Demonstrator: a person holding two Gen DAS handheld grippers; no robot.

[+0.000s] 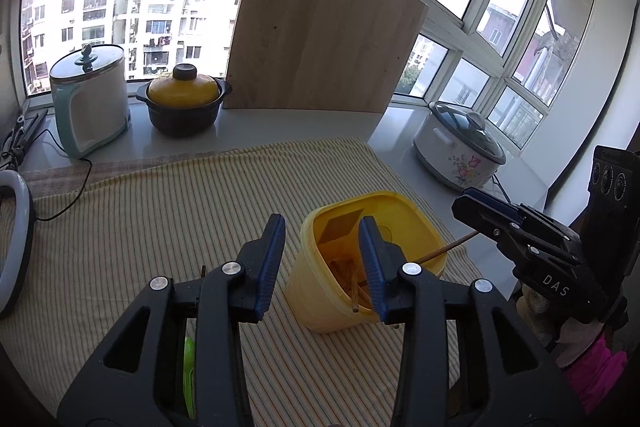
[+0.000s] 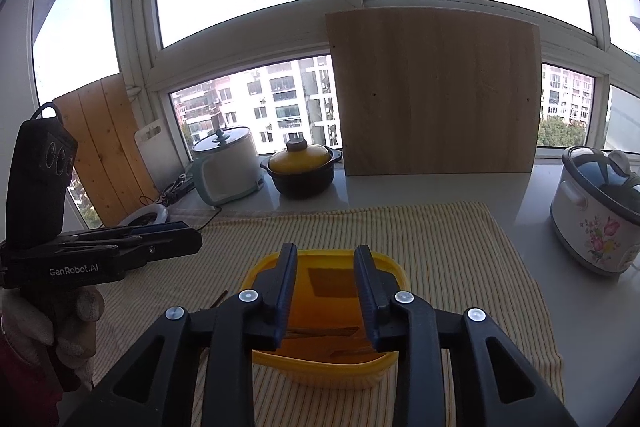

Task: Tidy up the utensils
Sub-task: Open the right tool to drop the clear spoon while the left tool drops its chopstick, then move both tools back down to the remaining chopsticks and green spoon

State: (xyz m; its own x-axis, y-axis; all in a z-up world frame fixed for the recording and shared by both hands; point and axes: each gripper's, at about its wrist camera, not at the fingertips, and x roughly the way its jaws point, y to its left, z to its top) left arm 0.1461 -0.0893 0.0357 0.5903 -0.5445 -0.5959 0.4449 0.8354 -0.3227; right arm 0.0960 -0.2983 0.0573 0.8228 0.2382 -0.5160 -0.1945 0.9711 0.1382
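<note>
Chopsticks of brown wood [image 1: 352, 281] lay inside a yellow plastic tub [image 1: 416, 223] on the striped cloth.

Low in the middle of both views, the tub stood on the yellow-striped cloth [image 1: 160, 211] covering the table. The left gripper [image 1: 322, 267] was spread wide and held nothing. The right gripper [image 2: 325, 291] hung over the tub, also wide open and empty. One thin wooden stick [image 1: 448, 247] leaned out over the tub's right rim.
</note>
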